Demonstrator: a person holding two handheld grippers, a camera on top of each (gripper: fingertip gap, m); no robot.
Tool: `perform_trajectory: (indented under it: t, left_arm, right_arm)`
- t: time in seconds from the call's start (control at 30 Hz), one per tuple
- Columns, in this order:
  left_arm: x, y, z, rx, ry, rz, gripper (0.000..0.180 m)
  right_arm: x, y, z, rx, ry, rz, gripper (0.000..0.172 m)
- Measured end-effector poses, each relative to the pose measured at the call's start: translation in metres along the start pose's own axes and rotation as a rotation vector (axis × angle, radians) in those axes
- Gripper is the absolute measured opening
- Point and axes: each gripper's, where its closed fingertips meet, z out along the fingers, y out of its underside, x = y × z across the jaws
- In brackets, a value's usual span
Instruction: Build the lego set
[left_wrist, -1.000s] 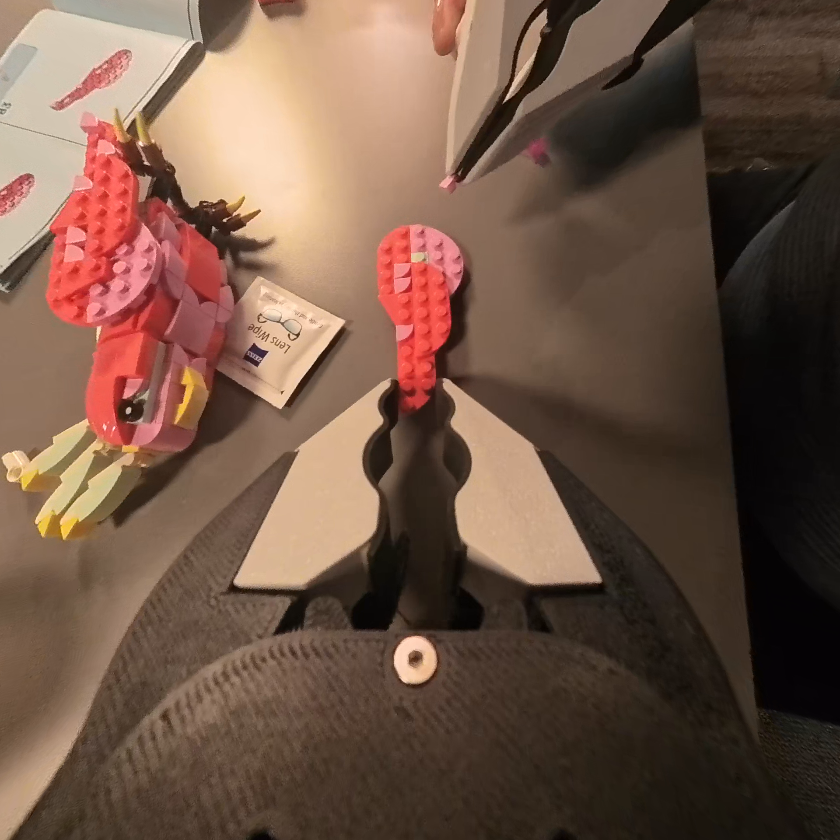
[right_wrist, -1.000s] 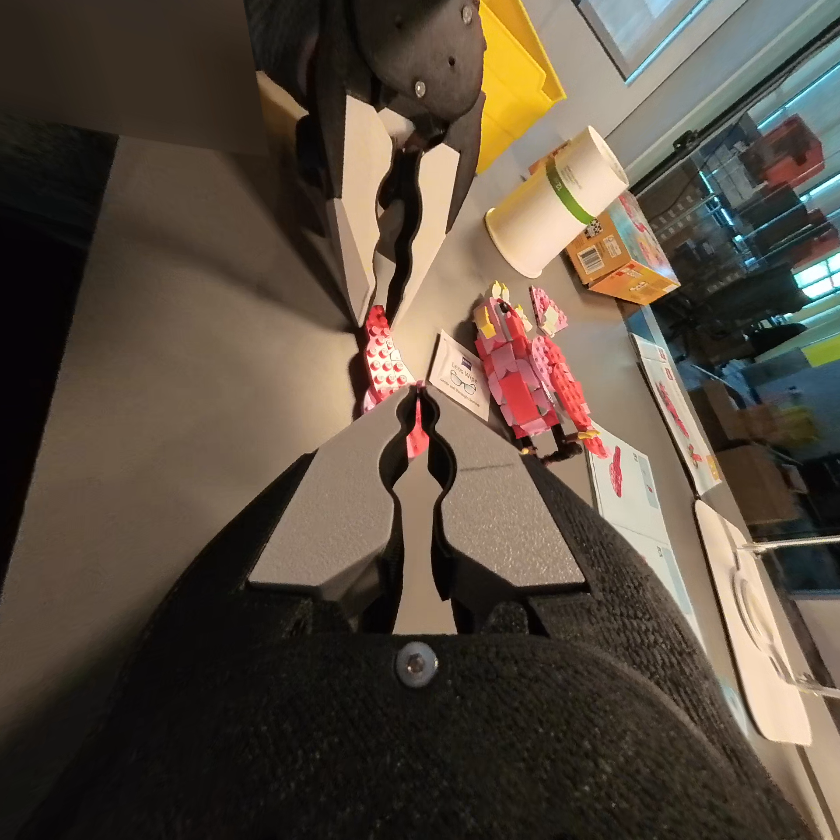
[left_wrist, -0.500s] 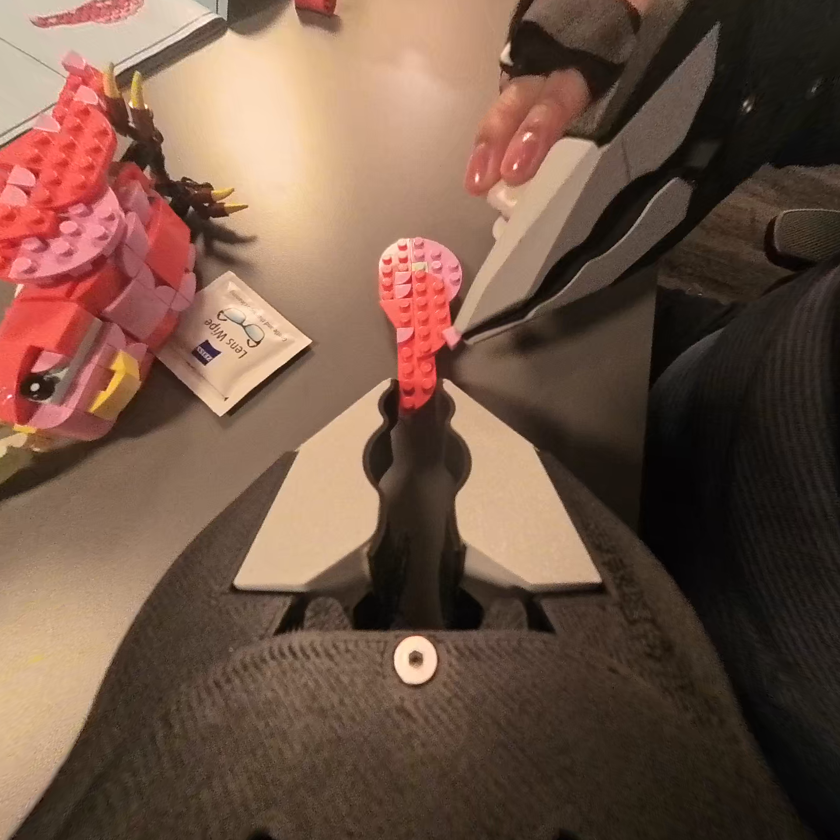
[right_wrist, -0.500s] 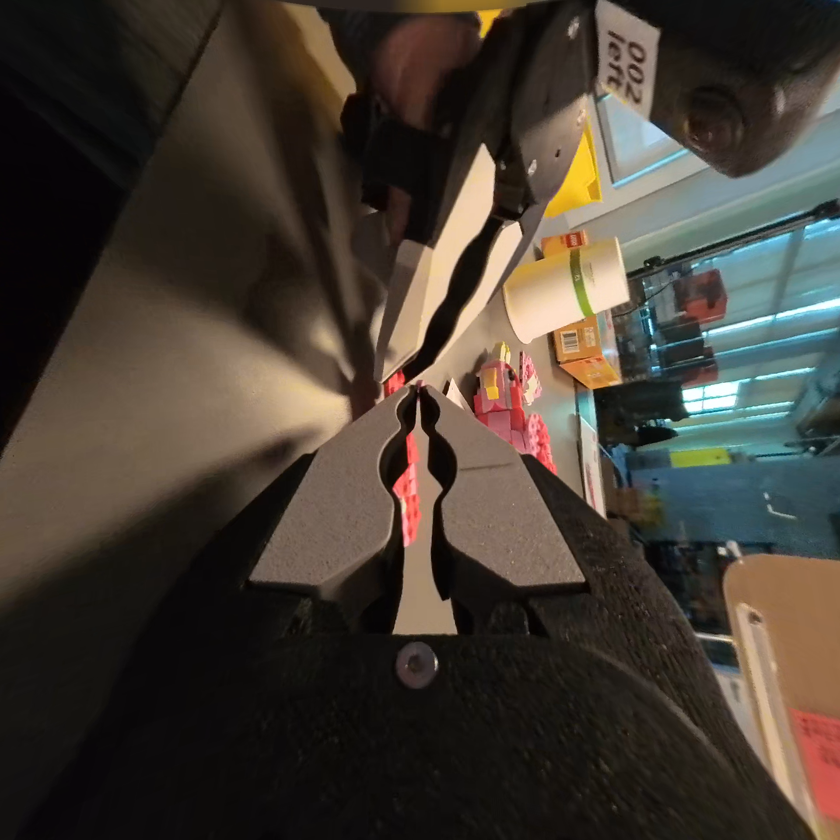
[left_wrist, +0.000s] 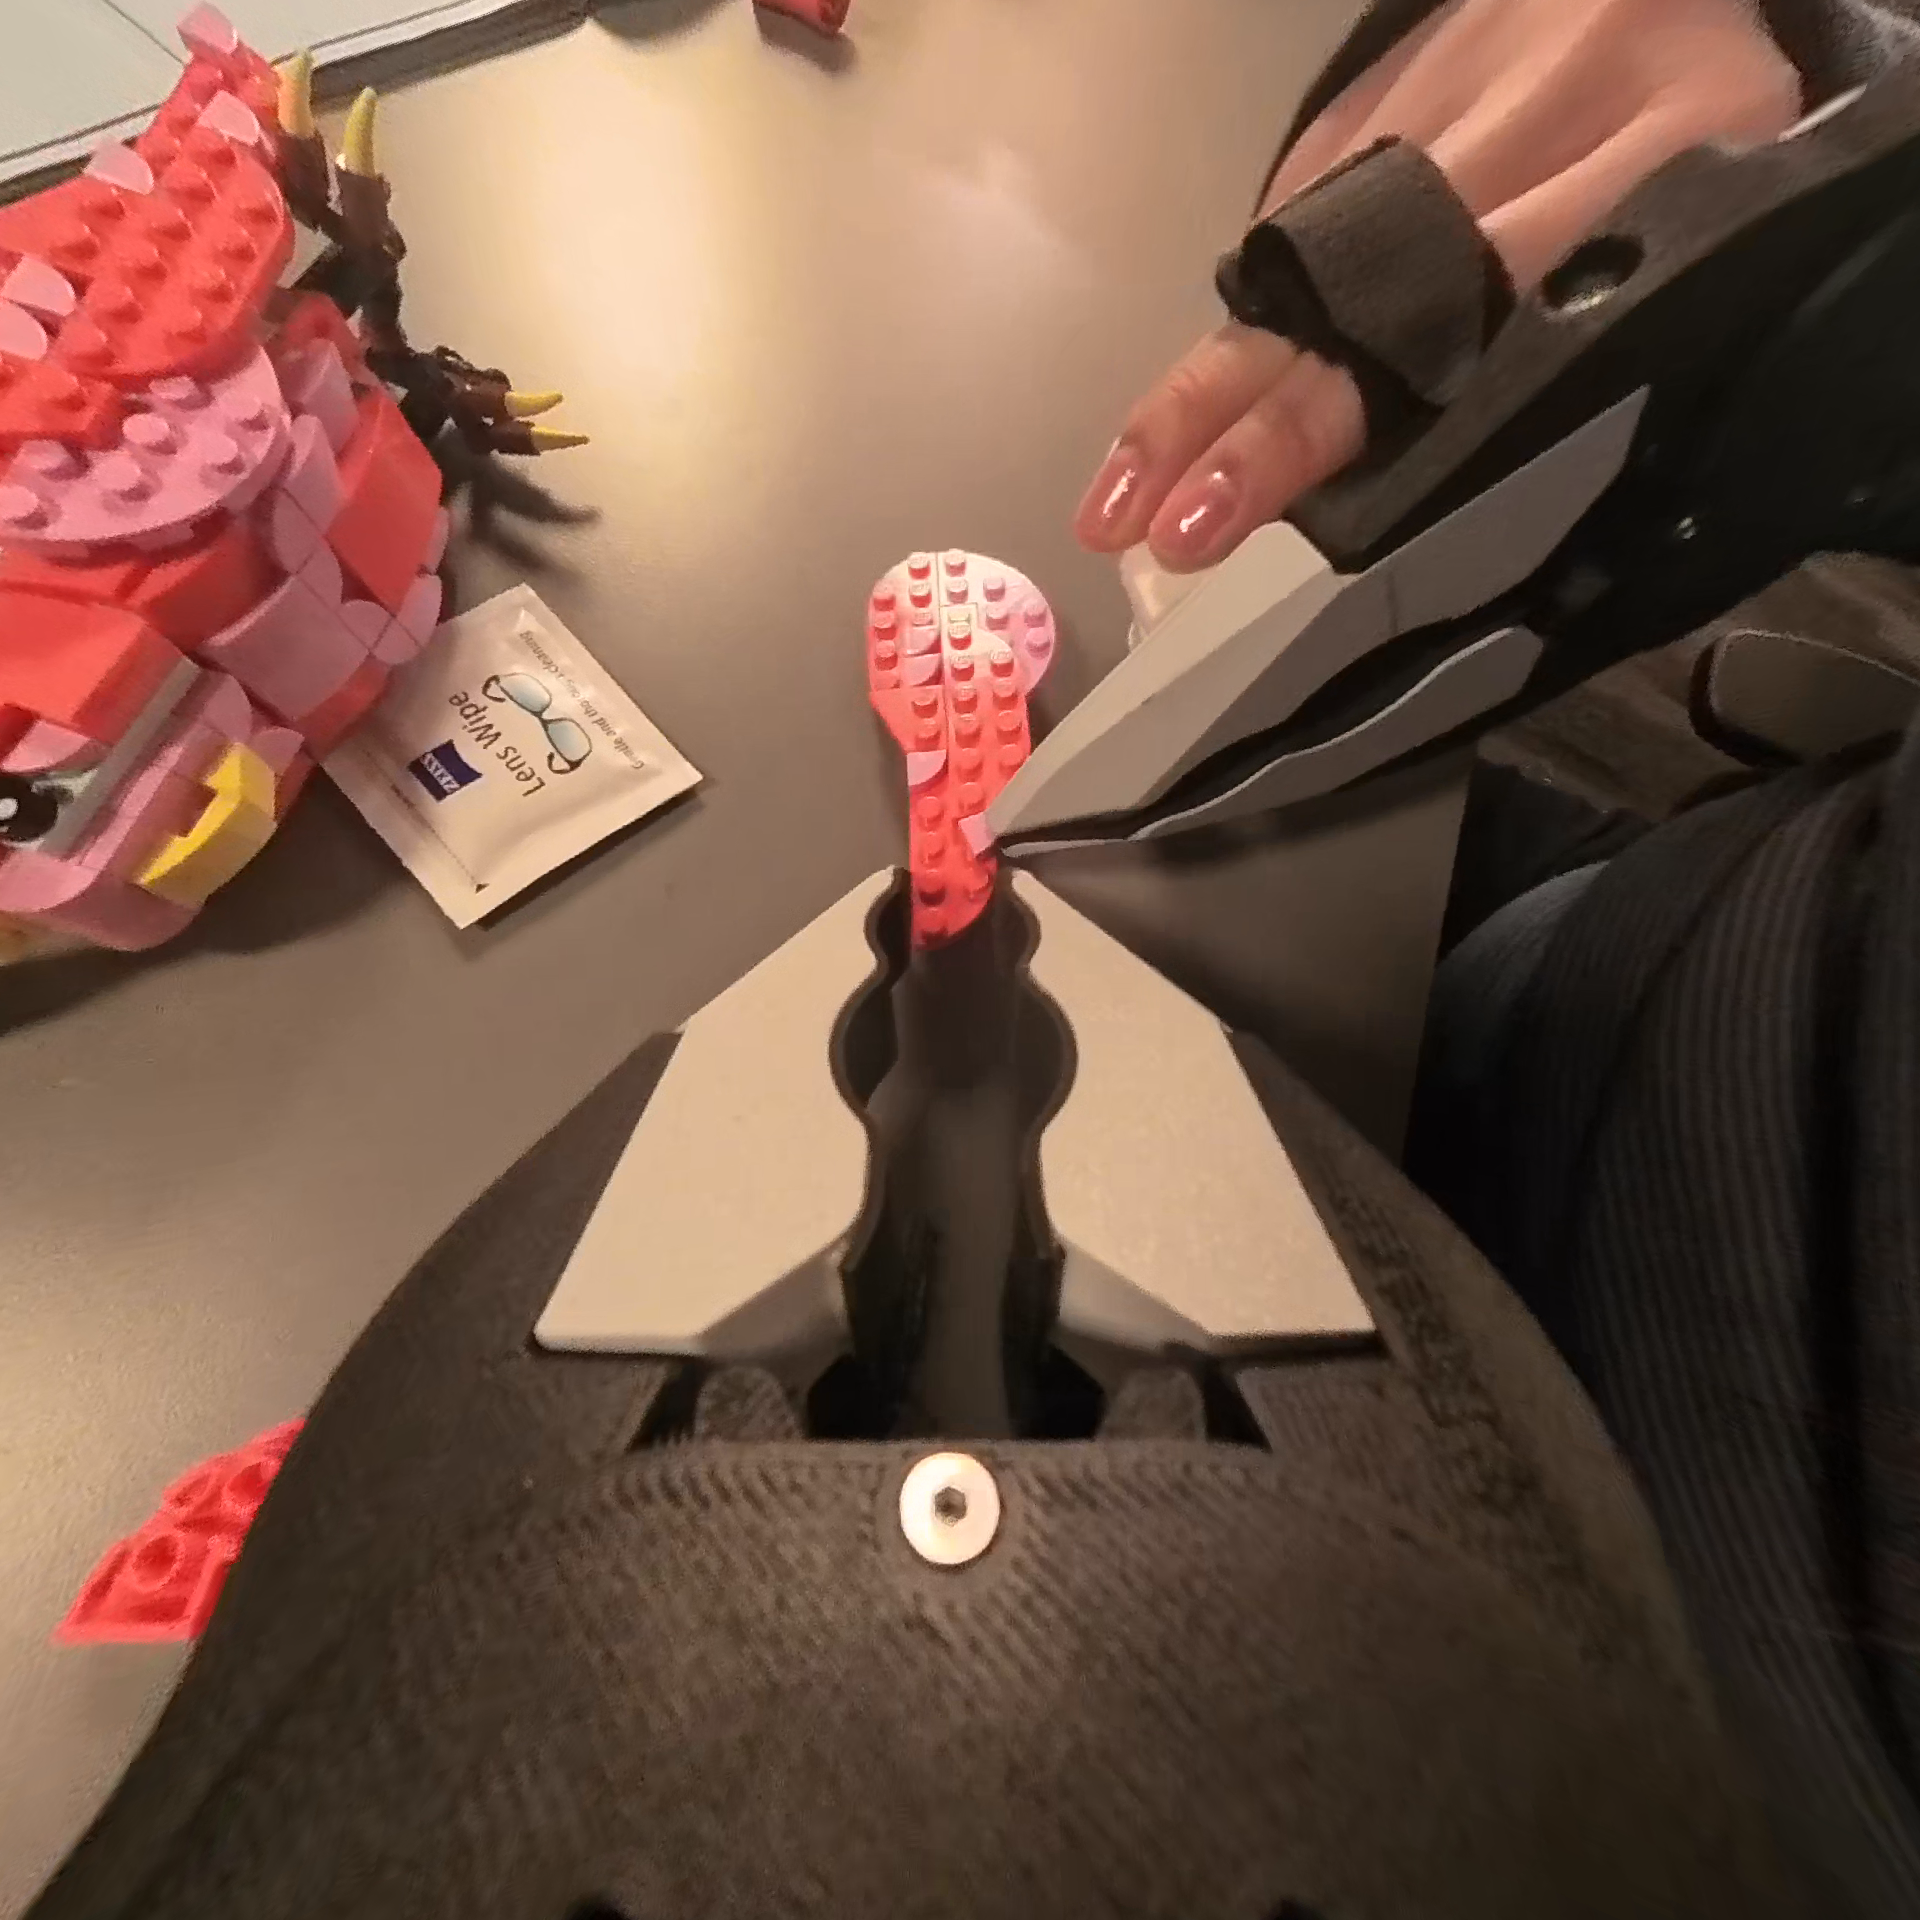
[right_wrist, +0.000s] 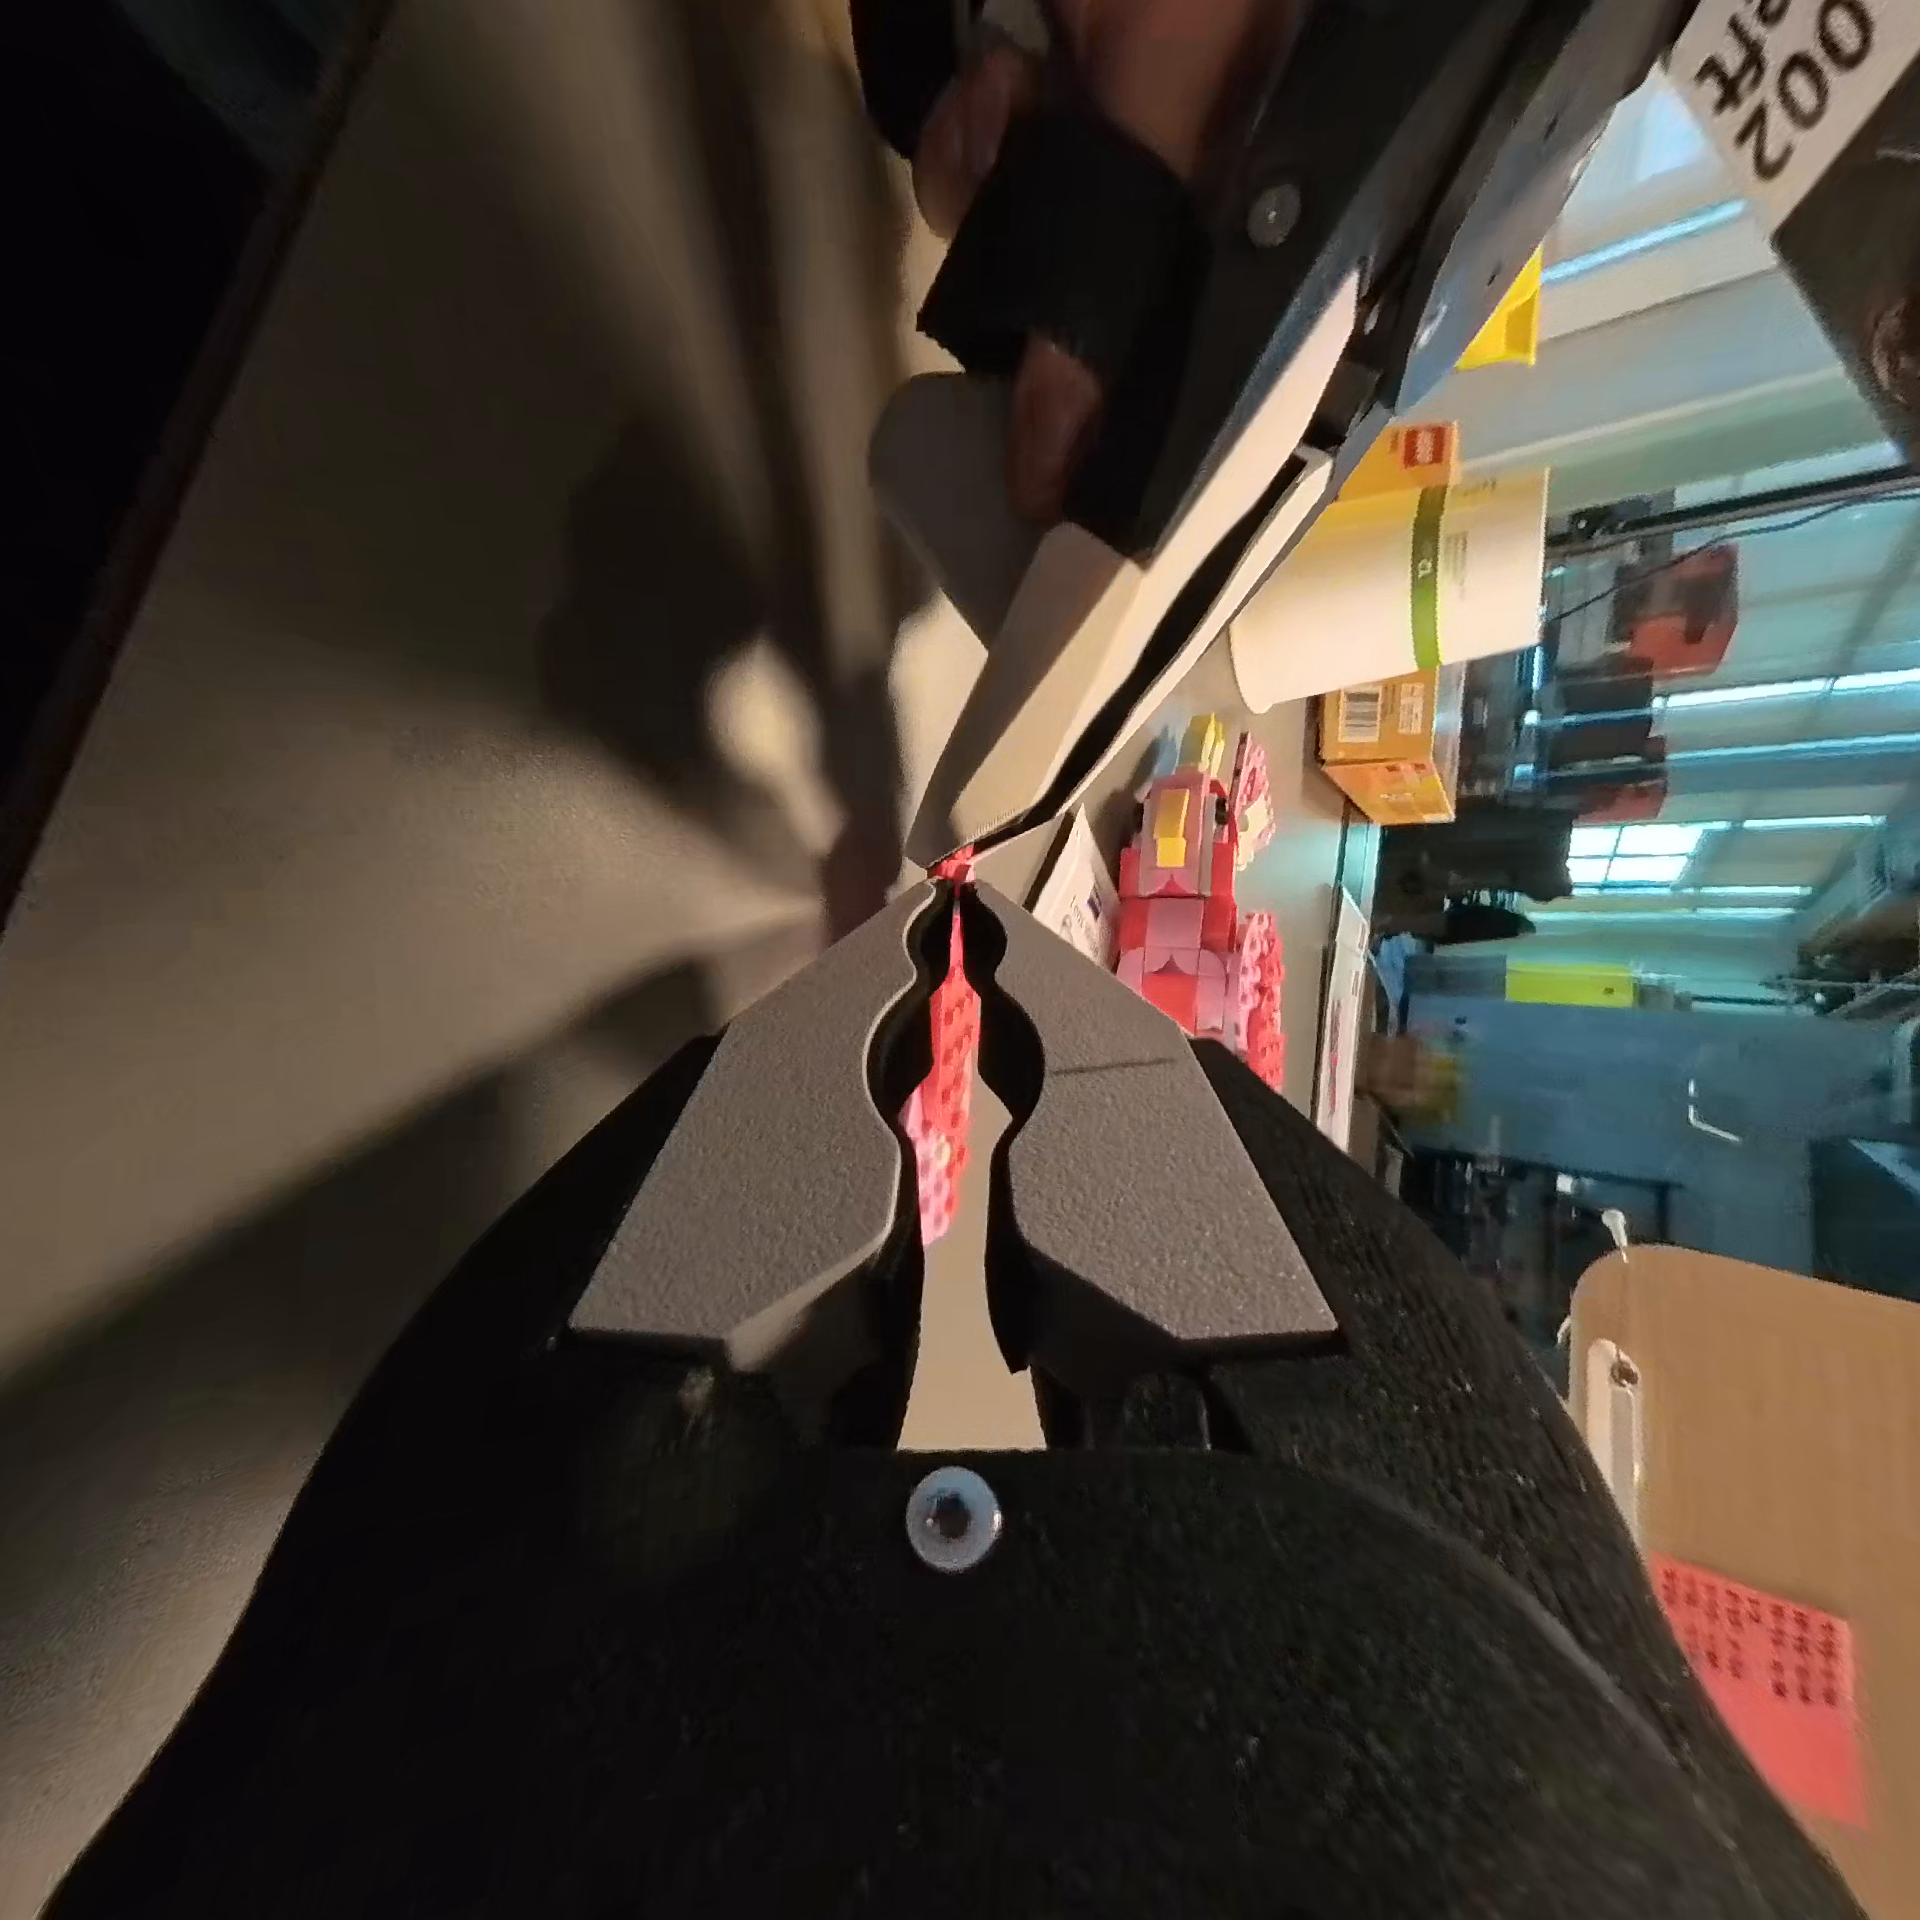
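Observation:
My left gripper (left_wrist: 956, 894) is shut on the narrow end of a red and pink brick wing (left_wrist: 961, 707) and holds it above the grey table (left_wrist: 727, 312). My right gripper (left_wrist: 1003, 840) comes in from the right, held by a person's hand (left_wrist: 1247, 447). It is shut on a small pink piece (left_wrist: 977, 831), and that piece touches the wing's right edge just past my left fingertips. In the right wrist view my right gripper (right_wrist: 951, 891) is shut. The wing (right_wrist: 940, 1091) shows through the gap behind its tips, and the left gripper (right_wrist: 971, 831) reaches down to meet it.
A red and pink brick bird (left_wrist: 187, 582) lies at the left, also seen in the right wrist view (right_wrist: 1184, 914). A white sachet (left_wrist: 509, 748) lies beside it, and a loose red plate (left_wrist: 177, 1548) at the lower left. A paper cup (right_wrist: 1382, 603) and a yellow box (right_wrist: 1392, 748) stand farther back. My left and right fingertips are right by each other. My left gripper's tips are some 8 centimeters from the white sachet (left_wrist: 509, 748).
My right gripper has come in from farther back and brought its small pink piece against the wing. My left gripper has kept its hold on the wing and shifted right, away from the bird.

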Motion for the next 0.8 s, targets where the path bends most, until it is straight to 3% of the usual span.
perform_trajectory:
  t: [0.5,0.8]
  left_arm:
    - [-0.0019,-0.0053,0.0014,0.019,-0.013,-0.046,0.015]
    - [-0.0024,-0.0089,0.0023,0.02,-0.018,-0.057,0.014]
  right_arm:
    - [-0.0005,0.0029,-0.001,-0.025,0.024,0.059,0.01]
    - [0.0043,0.0082,0.005,-0.074,0.091,-0.02,0.021]
